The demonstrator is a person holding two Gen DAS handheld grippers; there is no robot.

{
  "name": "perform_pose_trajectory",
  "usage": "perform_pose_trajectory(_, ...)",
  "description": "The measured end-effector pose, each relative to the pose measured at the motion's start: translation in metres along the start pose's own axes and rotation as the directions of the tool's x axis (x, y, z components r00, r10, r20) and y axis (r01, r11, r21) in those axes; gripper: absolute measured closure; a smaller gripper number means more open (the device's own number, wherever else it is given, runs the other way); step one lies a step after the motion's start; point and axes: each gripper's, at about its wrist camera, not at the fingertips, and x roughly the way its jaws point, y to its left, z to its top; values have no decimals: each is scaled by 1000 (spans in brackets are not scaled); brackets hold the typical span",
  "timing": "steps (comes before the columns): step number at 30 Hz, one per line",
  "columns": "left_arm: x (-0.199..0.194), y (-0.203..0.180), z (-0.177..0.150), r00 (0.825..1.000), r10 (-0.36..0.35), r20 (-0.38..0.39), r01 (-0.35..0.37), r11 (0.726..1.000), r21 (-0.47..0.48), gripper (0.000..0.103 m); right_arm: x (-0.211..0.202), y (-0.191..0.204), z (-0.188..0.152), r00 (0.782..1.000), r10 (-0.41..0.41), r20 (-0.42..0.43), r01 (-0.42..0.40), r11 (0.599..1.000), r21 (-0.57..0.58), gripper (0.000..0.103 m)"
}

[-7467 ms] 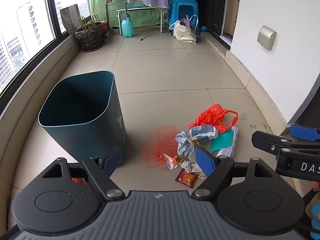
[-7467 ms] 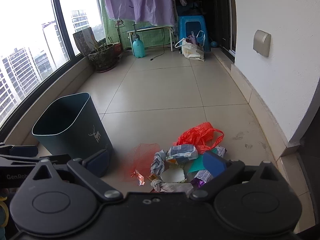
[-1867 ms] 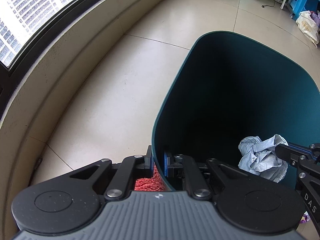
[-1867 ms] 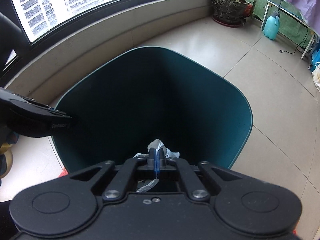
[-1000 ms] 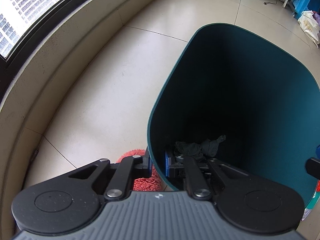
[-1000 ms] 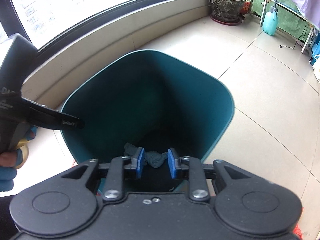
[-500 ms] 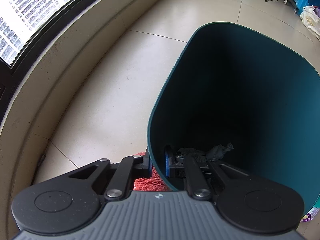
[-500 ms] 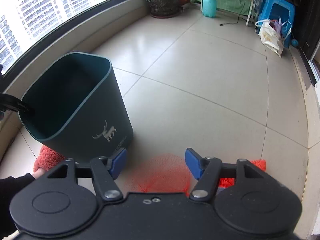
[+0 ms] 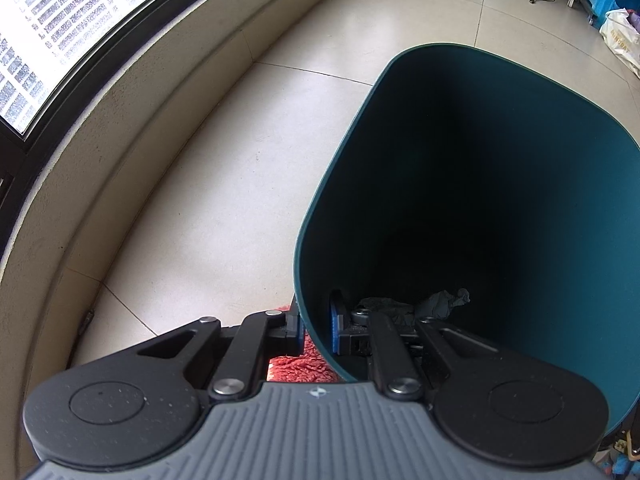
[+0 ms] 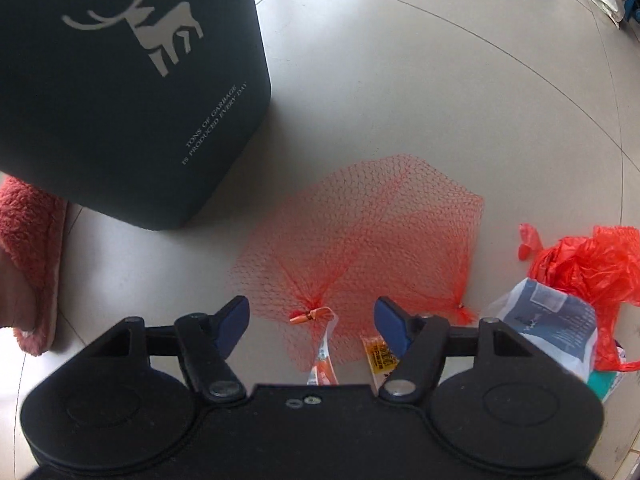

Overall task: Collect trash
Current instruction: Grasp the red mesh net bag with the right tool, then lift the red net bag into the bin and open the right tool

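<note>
Fingers point(image 10: 230, 322) of your right gripper point(image 10: 310, 322) are spread wide and empty above the floor, poised over the knotted end of the flat orange-red mesh net bag point(image 10: 360, 236). A second ago they hung over the bin's mouth; half a second ago they had swung out over the floor, and now they have dropped close to the litter. Your judgement should be that one drop-off is complete and the next pick is beginning.

Fingers point(image 9: 335, 328) of your left gripper point(image 9: 316, 330) are pressed onto the near rim of the tall dark teal plastic waste bin point(image 9: 520, 152), one inside and one outside the wall, as in the earlier views; the bin appears tipped toward you.

Contents: one crumpled grey paper wad point(image 9: 436, 302) lies deep in the bin; nothing else shows in its dark interior.

Remaining on the floor beside the bin: the net bag, two small orange snack wrappers point(image 10: 378, 354) at its near edge, a white-and-blue printed plastic pouch point(image 10: 550, 330), and a crumpled red plastic carrier bag point(image 10: 588, 260). A pink fluffy slipper point(image 10: 30, 248) sits left of the bin.
</note>
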Motion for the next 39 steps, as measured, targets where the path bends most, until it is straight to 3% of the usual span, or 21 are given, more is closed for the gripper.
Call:
perform_pose_trajectory(6, 2, 0, 3, 1000, 1, -7, -1, 1000, 2, 92, 38, 1, 13, 997, 9, -75, -3, 997, 83, 39)
perform_pose_trajectory(11, 2, 0, 4, 1000, 0, -6, 0, 1000, 5, 92, 55, 2, 7, 993, -52, -108, 60, 996, 71, 73)
perform_pose_trajectory(14, 2, 1, 4, 1000, -3, -8, 3, 1000, 3, 92, 51, -1, 1, 992, -68, -102, 75, 995, 66, 90)
perform_pose_trajectory(17, 2, 2, 4, 1000, -9, -9, 9, 1000, -3, 92, 36, -4, -2, 995, -74, -69, 78, 995, 61, 99)
perform_pose_trajectory(24, 3, 2, 5, 1000, -8, -12, 8, 1000, -11, 92, -43, -9, -2, 998, -42, 52, 41, 999, 15, 103)
perform_pose_trajectory(31, 5, 3, 4, 1000, -4, -13, 4, 1000, -16, 92, -125, -14, -6, 986, 1, 167, -4, 1000, 19, 103)
perform_pose_trajectory(36, 5, 3, 5, 1000, -4, -12, 4, 1000, -16, 92, -177, -12, 3, 965, 26, 260, -22, 1000, -17, 103)
perform_pose_trajectory(39, 5, 3, 5, 1000, -5, -12, 4, 1000, -14, 92, -227, 0, 10, 932, 50, 358, -35, 998, -49, 103)
